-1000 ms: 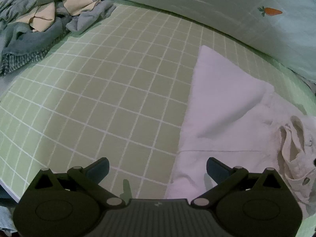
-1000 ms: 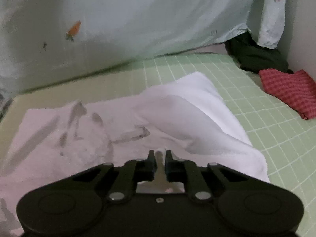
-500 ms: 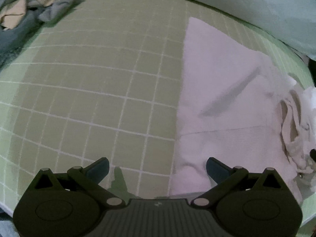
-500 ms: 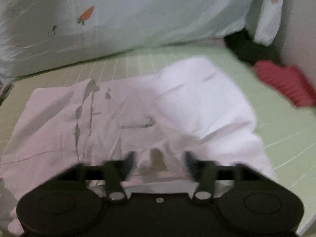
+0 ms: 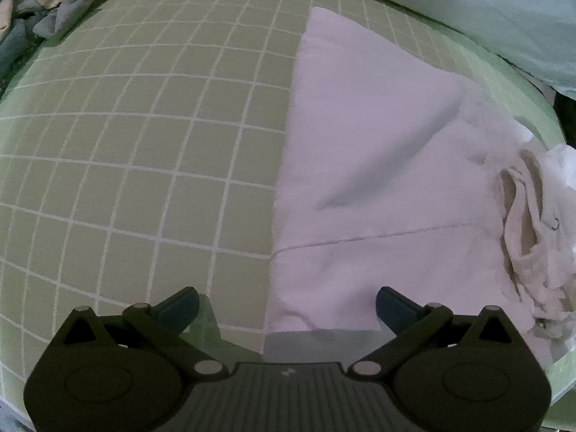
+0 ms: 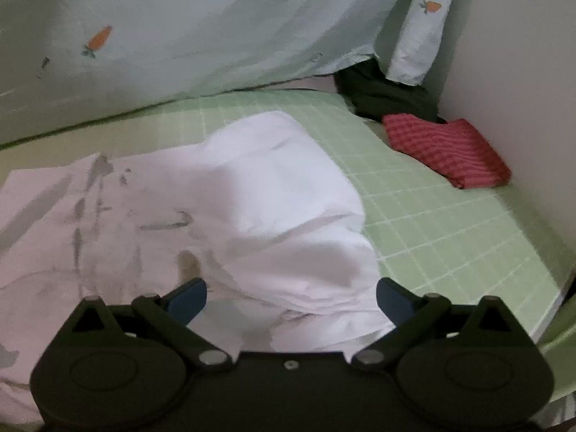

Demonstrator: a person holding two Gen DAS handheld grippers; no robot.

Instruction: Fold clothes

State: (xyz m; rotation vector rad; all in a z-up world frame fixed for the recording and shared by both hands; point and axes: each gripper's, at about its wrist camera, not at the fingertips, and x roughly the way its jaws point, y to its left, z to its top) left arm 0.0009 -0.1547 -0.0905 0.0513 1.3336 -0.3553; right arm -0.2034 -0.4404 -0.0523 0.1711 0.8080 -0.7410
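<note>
Now the white cotton garment (image 6: 252,208) lies spread on the green mattress cover with its white grid lines (image 5: 144,144), partly folded: its near right portion is heaped over itself in soft layers, while the left part lies flat, with a straight edge running away along the grid. A drawstring or collar section bunches at the right of the left wrist view.

What has just changed is the right gripper (image 6: 291,297). A second ago its blue-tipped fingers were pinched together on a tongue of the white cloth; half a second ago they were blurring apart; now they stand wide, released, with the fabric lying slack beneath and between them. The cloth it carried has dropped onto the garment, so I judge one fold has just been laid down and let go.

The left gripper (image 5: 287,304) is spread wide too, holding nothing, and has dipped closer over the garment's near left corner across the last second. That suggests it is lining up on that edge, though I cannot say what follows.

Further out, a pale green sheet printed with small orange carrots (image 6: 216,28) hangs along the far side. A folded red checked cloth (image 6: 446,151) sits by the wall, a dark bundle (image 6: 381,93) behind it, and a rumpled pile of grey and beige clothes (image 5: 46,3) waits at the far left.
</note>
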